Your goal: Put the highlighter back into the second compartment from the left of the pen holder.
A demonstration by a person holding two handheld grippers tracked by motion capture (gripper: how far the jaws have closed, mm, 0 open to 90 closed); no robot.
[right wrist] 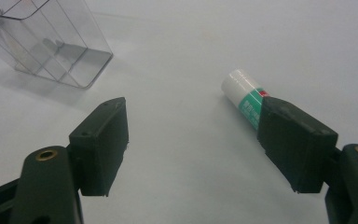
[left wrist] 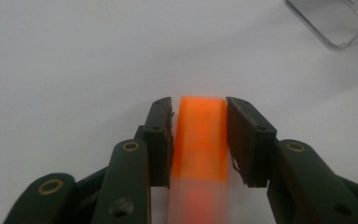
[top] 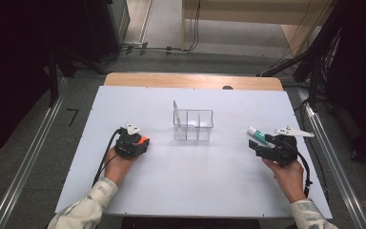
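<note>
- Left gripper view: the orange block (left wrist: 202,135) lies on the white bench (top: 186,181) between the fingers (left wrist: 159,140) of the left gripper (left wrist: 199,109), which stand close on either side. A thin gap seems to remain on each side, so I cannot tell that the pads press yet.
- The block's far end sticks out just past the fingertips. If the grip lands only on its sides near that end, I judge it could pivot or slip when lifted.
- The right gripper (right wrist: 193,121) is wide open and holds nothing. The white and green tube (right wrist: 245,95) lies against the inner face of one finger, not between the two, so closing now might only push it away.
- The clear divided box (top: 193,125) stands mid-bench, well apart from both grippers, with one thin wall rising above its rim; a carried thing could catch it.
- Open bench surrounds both hands. The right hand (top: 288,177) works nearer the bench's side edge.
</note>
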